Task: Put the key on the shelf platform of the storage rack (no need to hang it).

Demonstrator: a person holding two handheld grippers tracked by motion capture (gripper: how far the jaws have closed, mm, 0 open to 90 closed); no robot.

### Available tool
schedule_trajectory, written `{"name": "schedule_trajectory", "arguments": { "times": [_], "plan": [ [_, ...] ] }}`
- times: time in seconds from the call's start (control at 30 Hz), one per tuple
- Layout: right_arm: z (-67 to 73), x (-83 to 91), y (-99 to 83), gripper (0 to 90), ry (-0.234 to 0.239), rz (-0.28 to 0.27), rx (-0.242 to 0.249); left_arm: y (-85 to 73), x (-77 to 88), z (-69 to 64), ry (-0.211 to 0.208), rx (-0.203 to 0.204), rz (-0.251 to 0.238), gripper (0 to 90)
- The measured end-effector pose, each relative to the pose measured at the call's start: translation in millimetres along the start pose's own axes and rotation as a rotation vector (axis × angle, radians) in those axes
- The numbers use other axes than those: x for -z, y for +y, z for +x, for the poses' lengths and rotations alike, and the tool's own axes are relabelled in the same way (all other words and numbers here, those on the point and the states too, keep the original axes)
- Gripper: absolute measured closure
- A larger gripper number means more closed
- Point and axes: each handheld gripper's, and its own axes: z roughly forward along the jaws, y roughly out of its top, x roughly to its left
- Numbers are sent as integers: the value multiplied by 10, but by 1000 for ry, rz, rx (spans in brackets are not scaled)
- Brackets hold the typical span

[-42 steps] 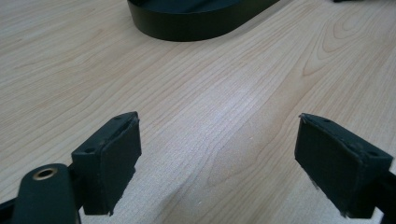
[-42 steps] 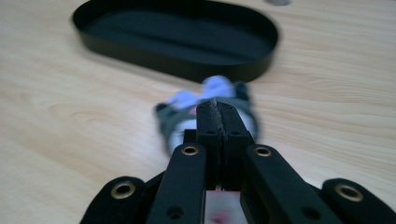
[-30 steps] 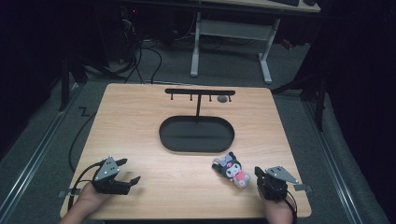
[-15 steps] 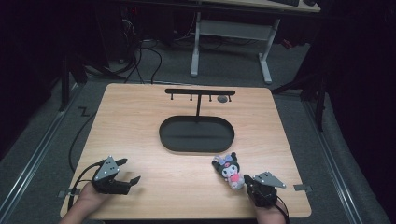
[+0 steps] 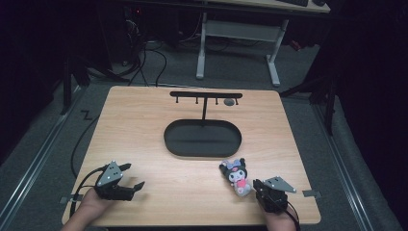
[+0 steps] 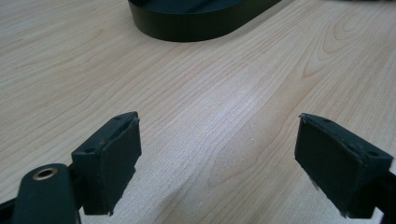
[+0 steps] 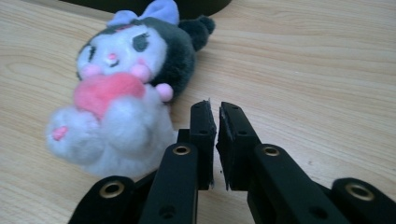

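Right gripper [image 5: 258,188] sits at my near right edge of the table, jaws almost together with only a thin slit between the pads and nothing in it; they have just been opening a crack. It has drawn back toward me since a second ago, when it was up against the toy. In the right gripper view the jaw tips stand just beside the toy's white body, whether touching I cannot tell.

Small plush toy, black hood, white face, pink heart on its front [image 5: 236,175], lies on the wood just ahead and left of that gripper, near the tray's right end. It has shifted and turned a little from where it lay a second ago.

Left gripper [image 5: 129,186] rests at the near left, jaws spread wide over bare wood, unchanged.

Light wooden table top [image 5: 144,130] carries one black oval tray [image 5: 202,138] with one black T-shaped rack [image 5: 206,95] rising from it. Grey floor, cables and a white desk frame [image 5: 235,33] lie beyond, the room dark.

Count: one toy, one tray, one rack, two grippers.
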Motion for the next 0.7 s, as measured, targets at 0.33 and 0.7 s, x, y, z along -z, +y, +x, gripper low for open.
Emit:
{"name": "schedule_trajectory", "arguments": {
  "times": [0.33, 0.7],
  "plan": [
    [-100, 1, 7, 718, -2, 44, -39, 0, 0, 0, -1, 0, 0, 155],
    [-29, -4, 43, 673, -23, 85, -36, -3, 6, -7, -4, -6, -3, 155]
  ]
}}
